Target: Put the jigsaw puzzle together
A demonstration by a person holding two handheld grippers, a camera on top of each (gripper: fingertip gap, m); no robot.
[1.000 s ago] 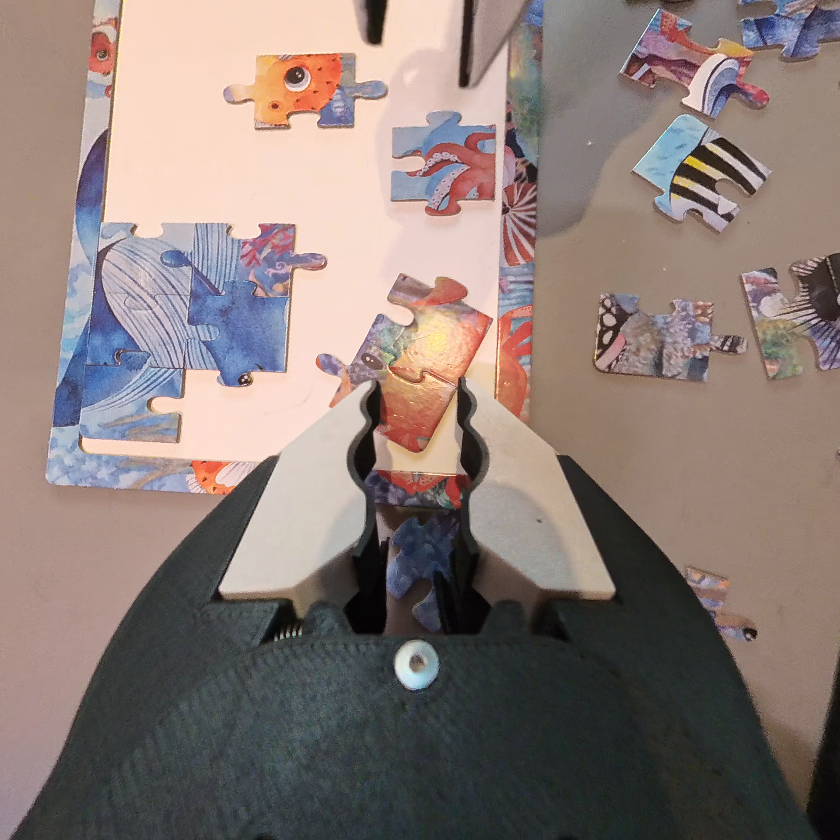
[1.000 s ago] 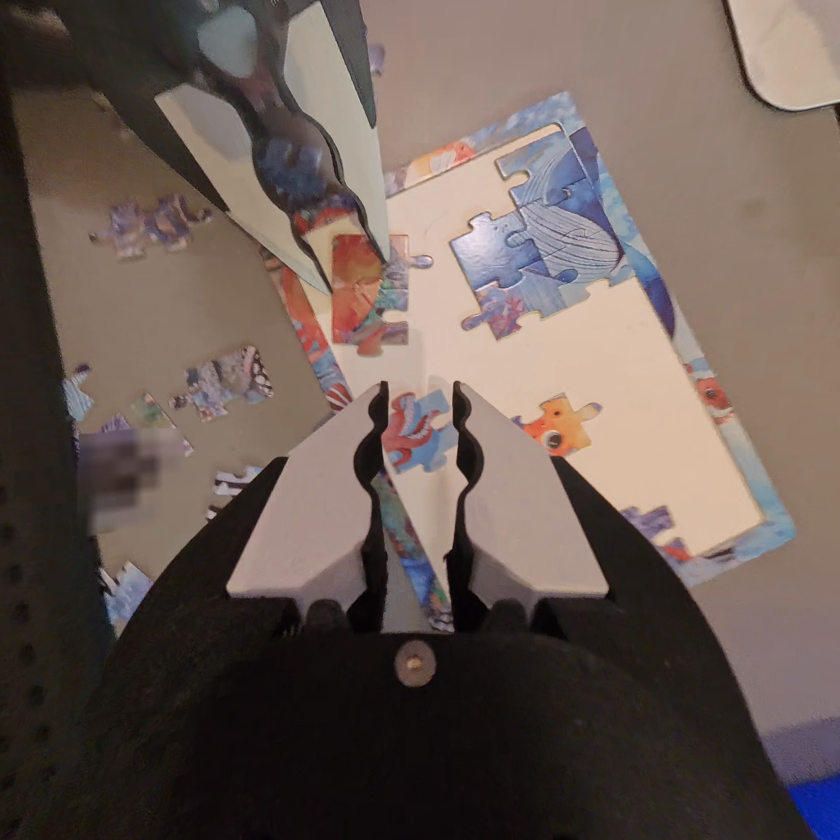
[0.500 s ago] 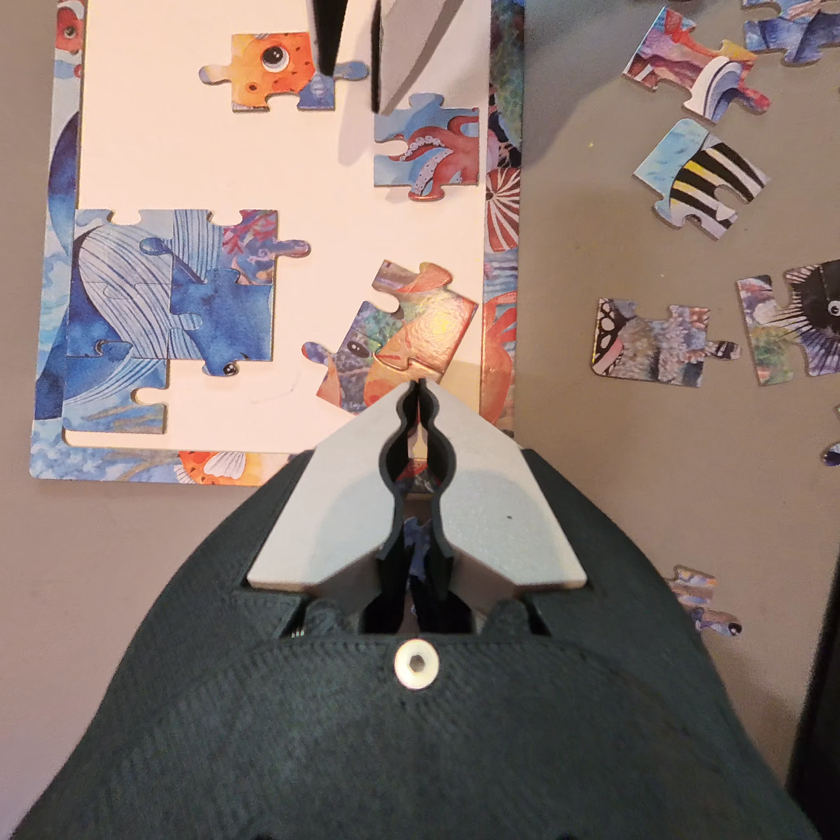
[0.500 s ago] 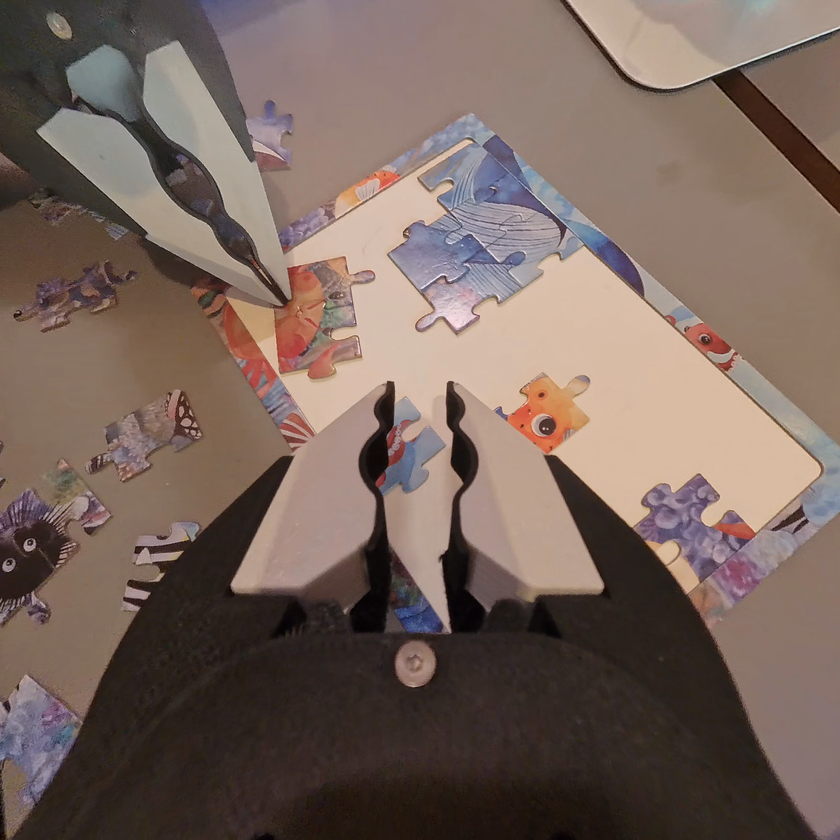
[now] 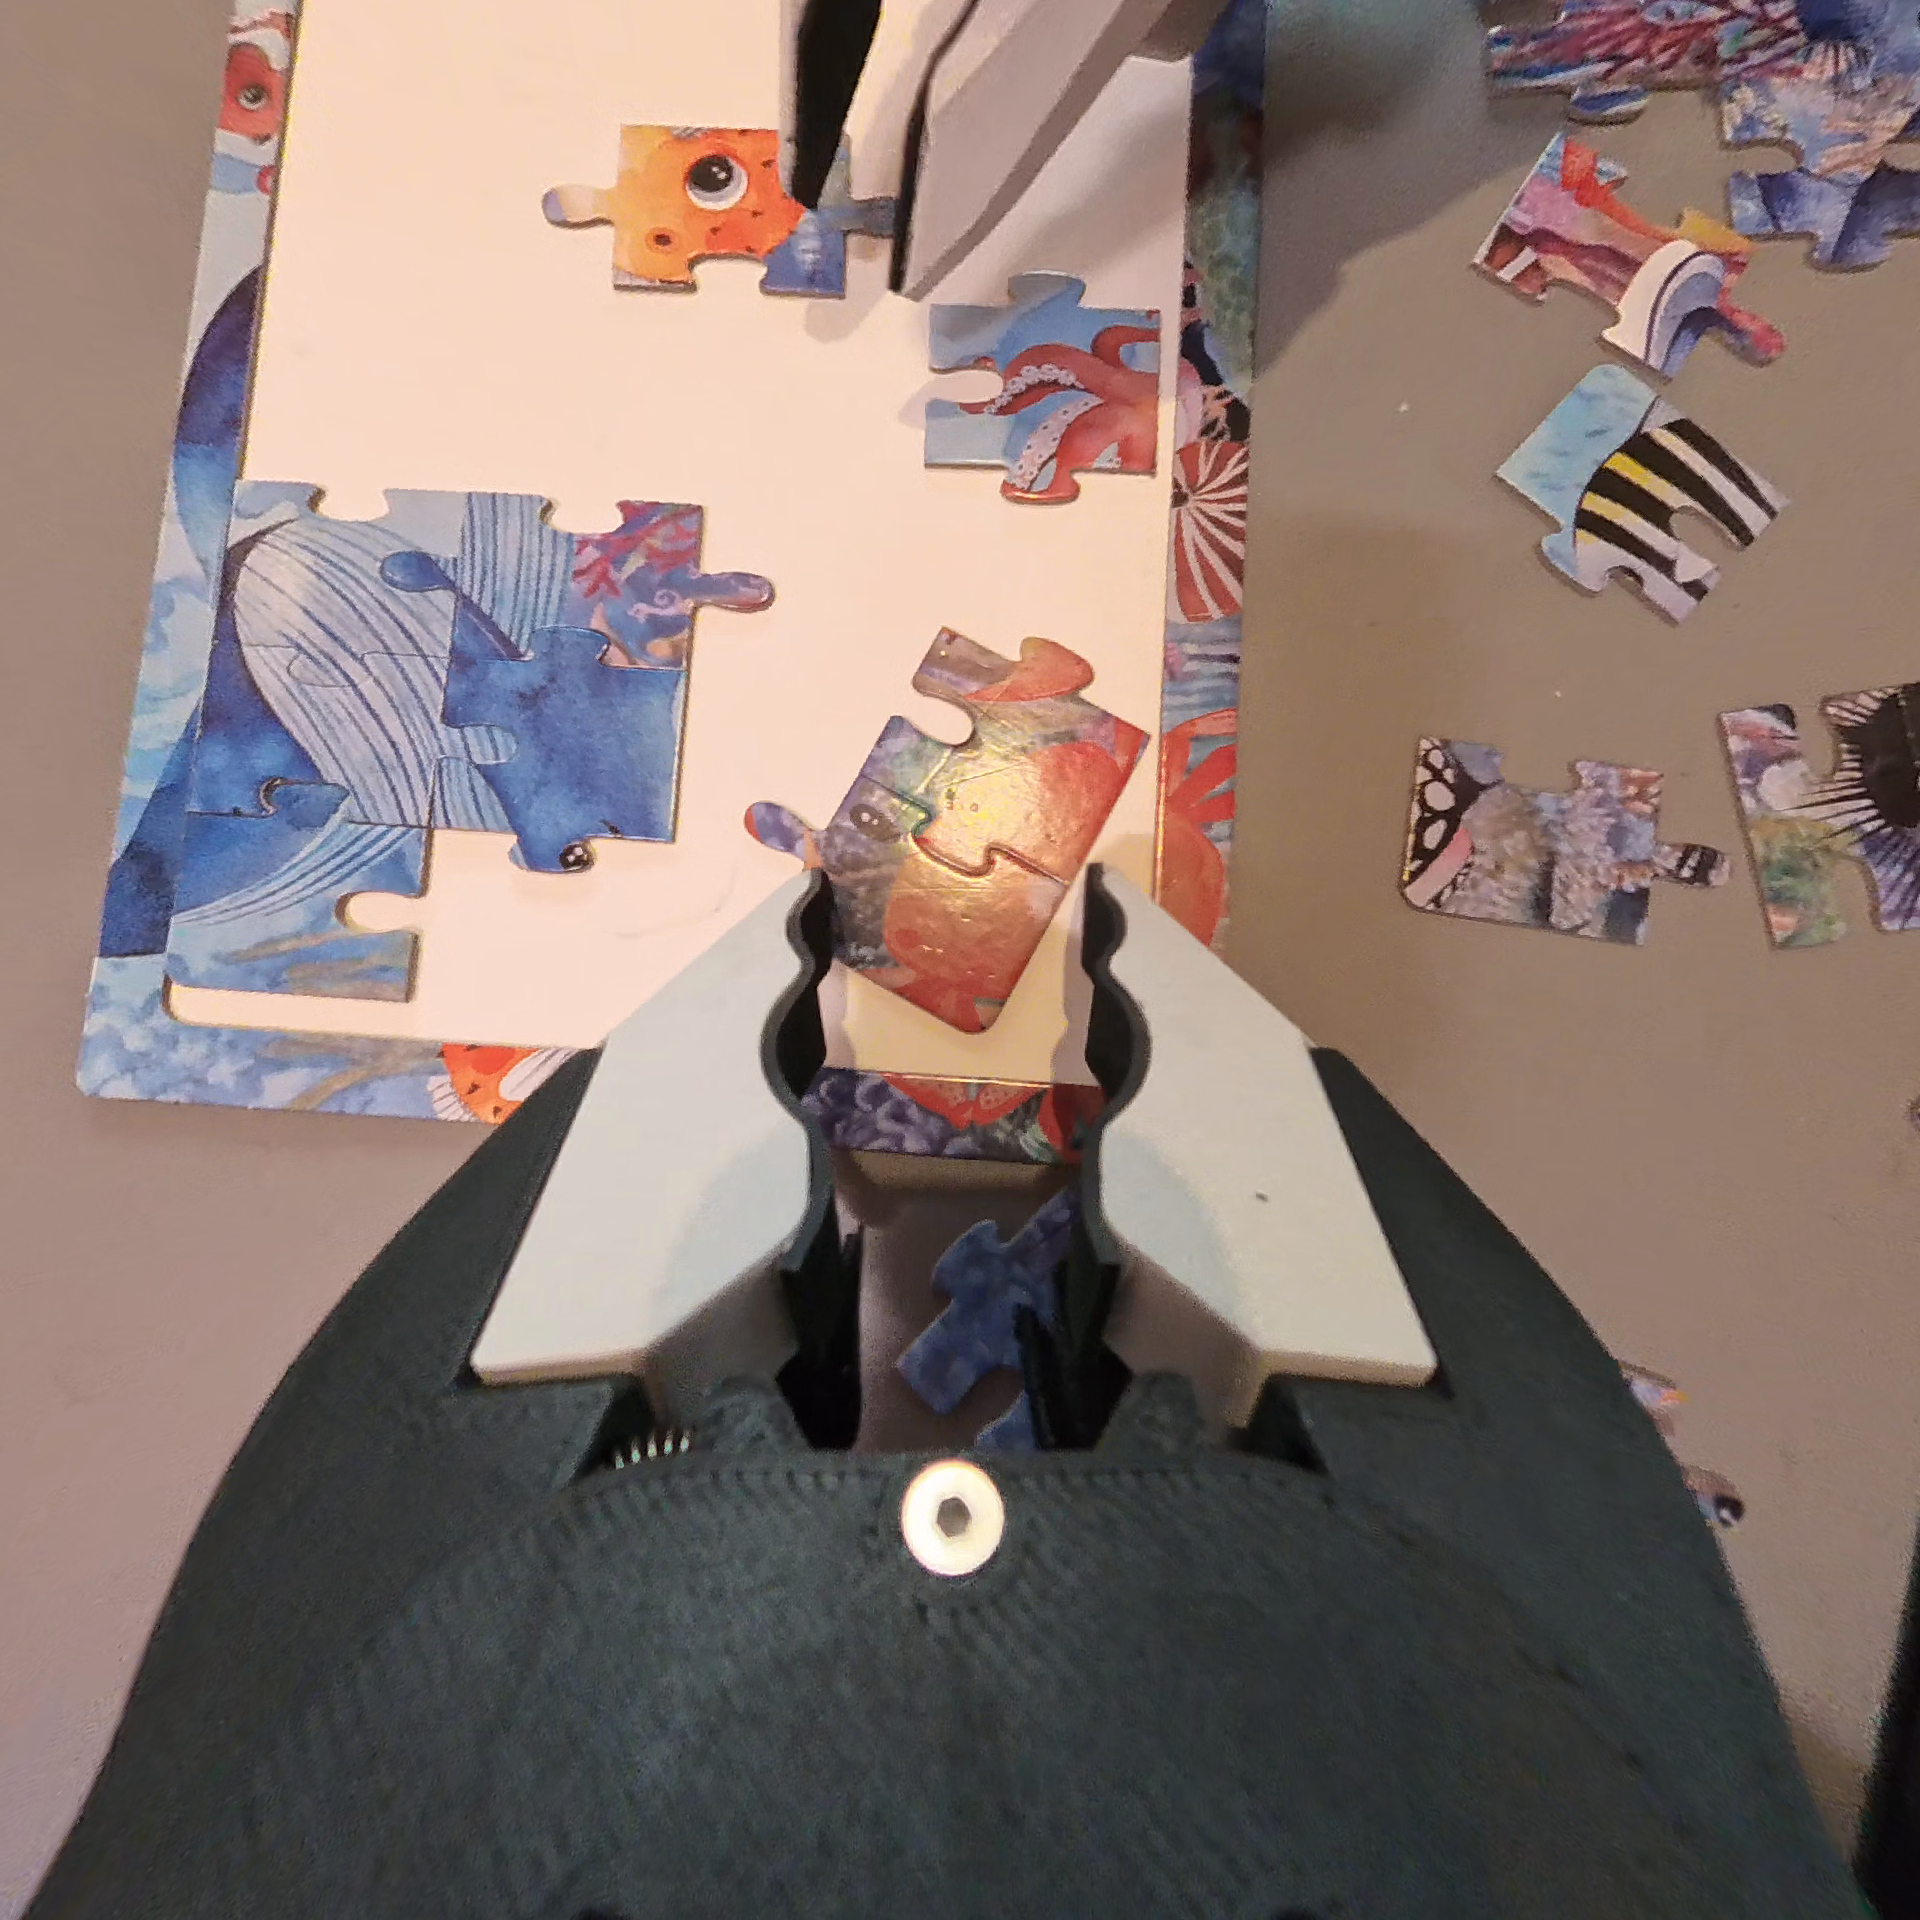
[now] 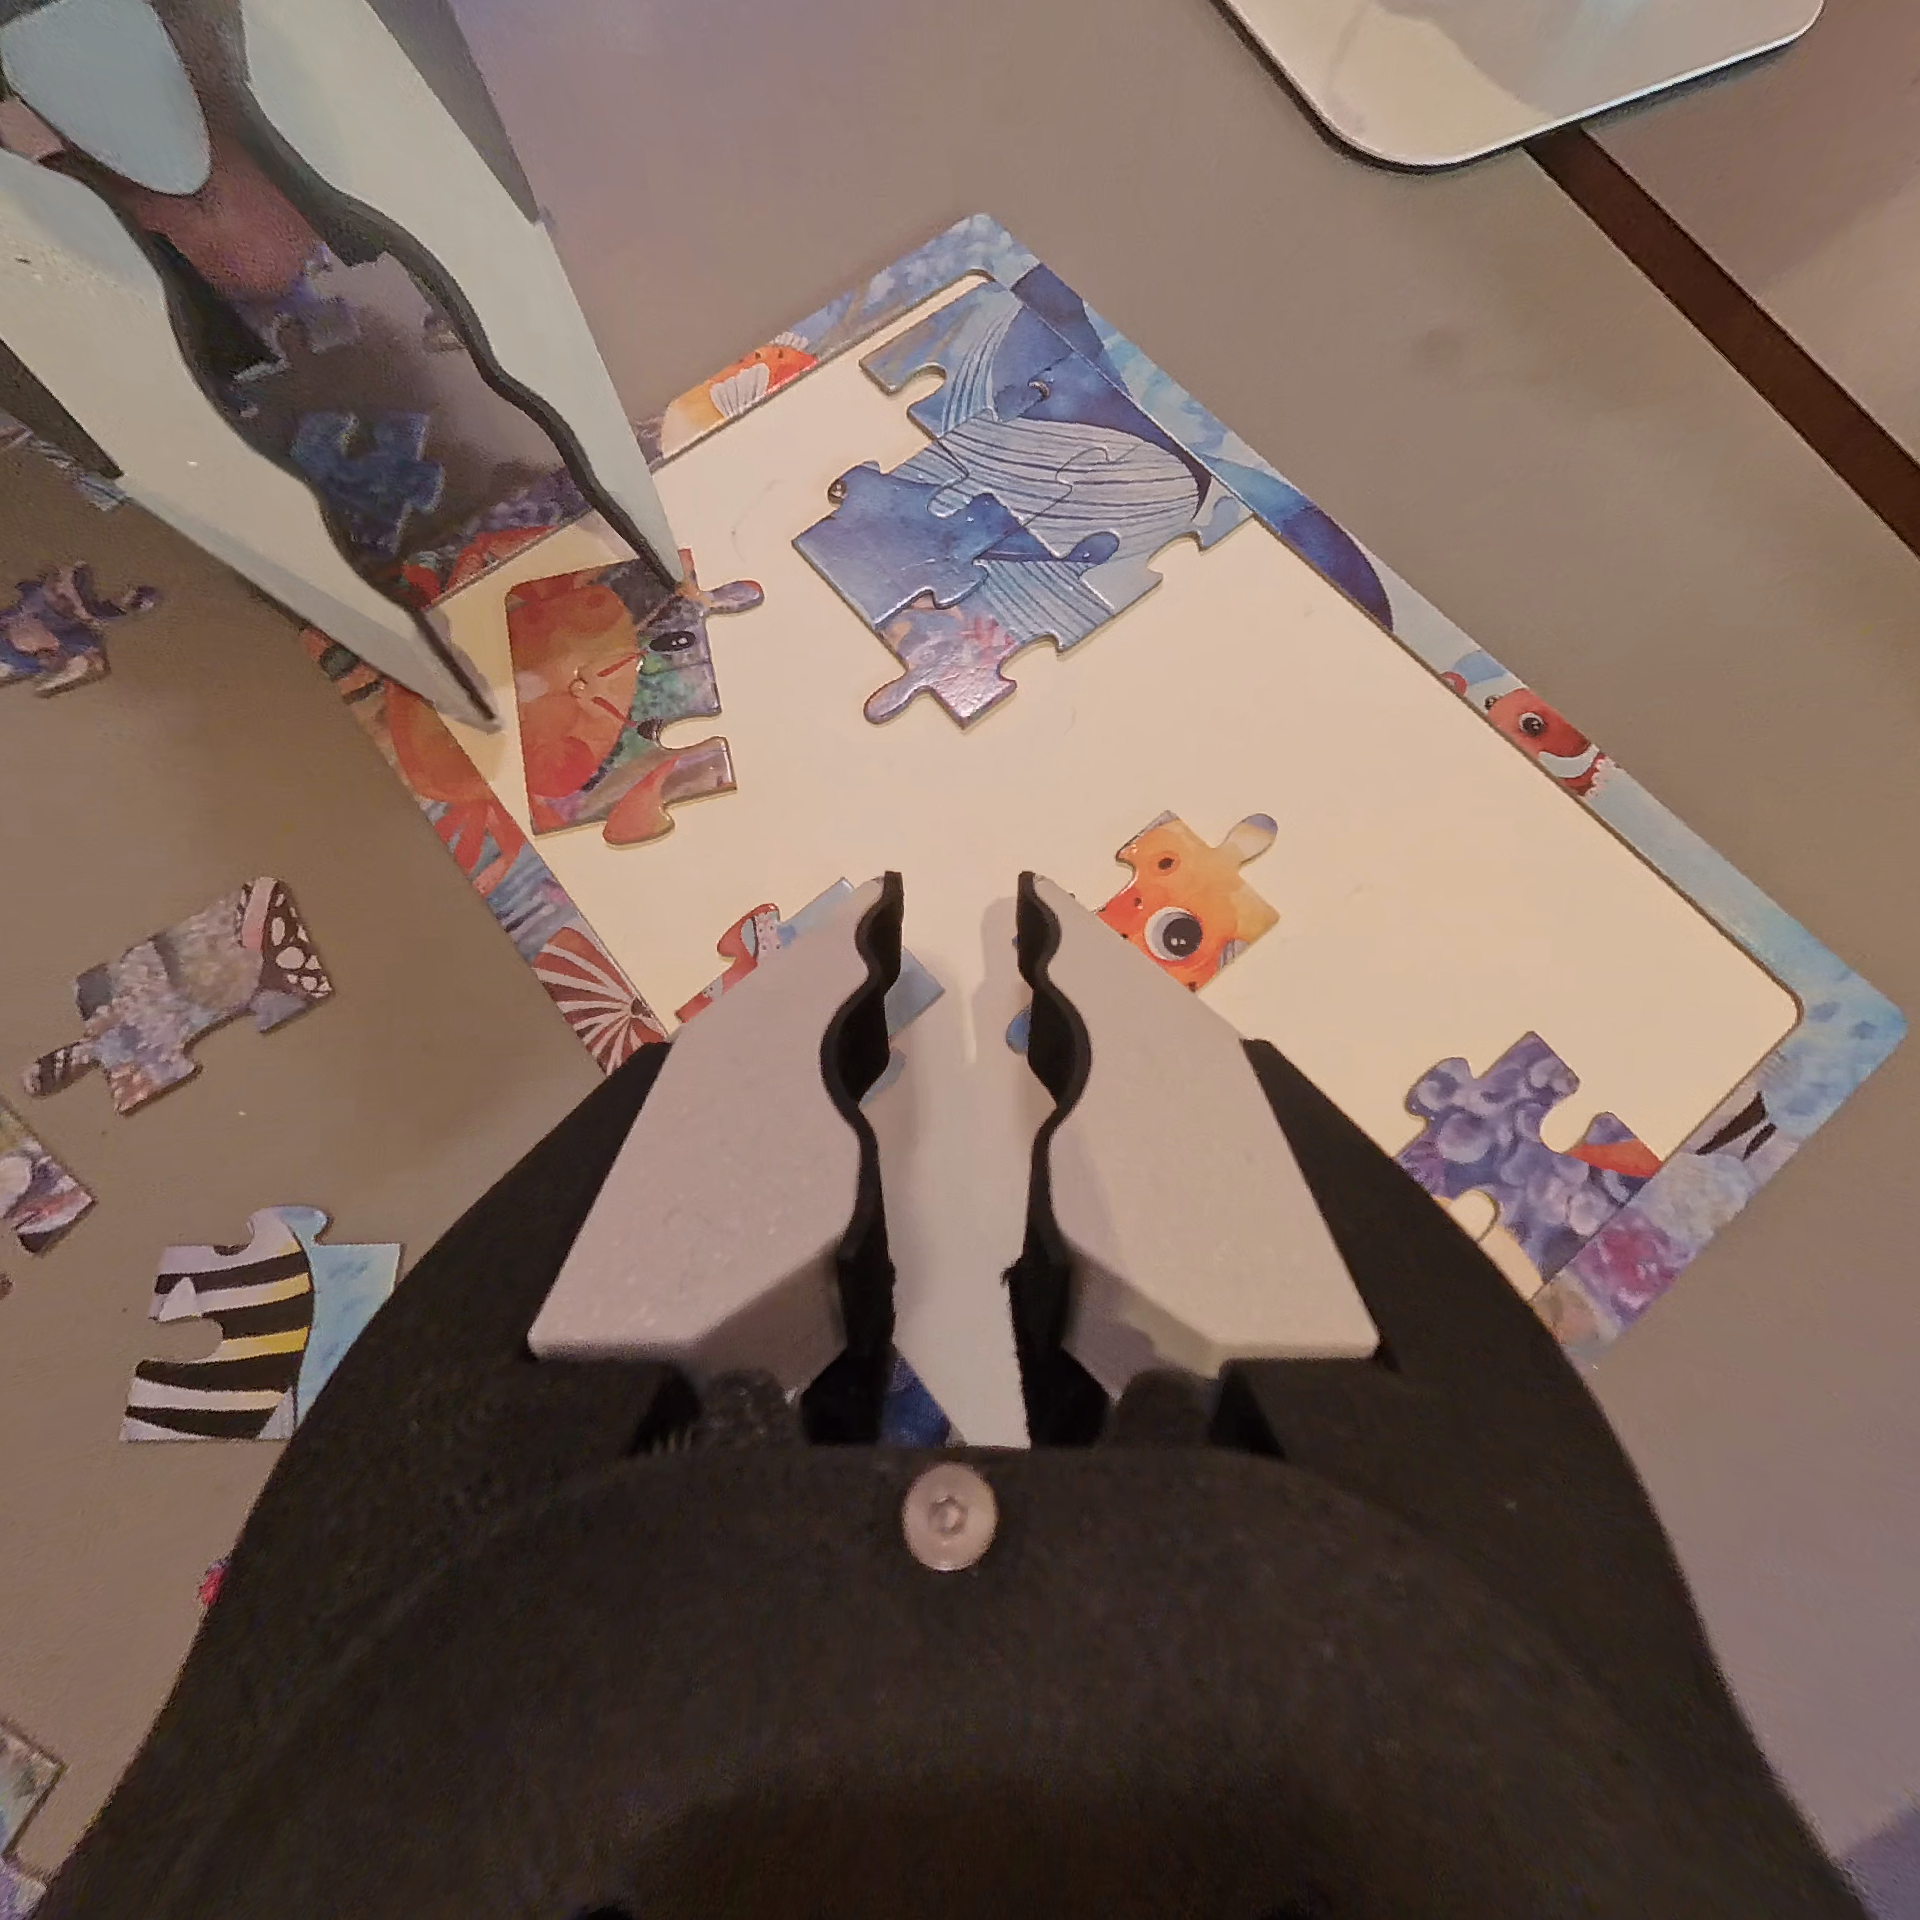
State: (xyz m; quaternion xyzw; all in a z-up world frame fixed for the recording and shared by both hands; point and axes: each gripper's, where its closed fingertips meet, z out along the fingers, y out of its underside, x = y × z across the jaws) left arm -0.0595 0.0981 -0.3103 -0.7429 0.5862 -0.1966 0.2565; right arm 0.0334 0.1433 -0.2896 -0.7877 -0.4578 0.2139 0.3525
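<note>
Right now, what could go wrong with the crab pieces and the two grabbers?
1. The left gripper is open astride the tilted crab pieces; closing could skew them further or pop their joint apart.
2. The right gripper hangs open between the octopus piece and the orange fish piece; lowering it might nudge either.

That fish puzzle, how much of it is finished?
Barely started. Done: a whale cluster sits joined in the tray corner. In hand: the open left gripper straddles a tilted orange two-piece clump; the right gripper hovers open. Left: most of the tray is bare, and pieces like the striped fish piece lie outside.
</note>
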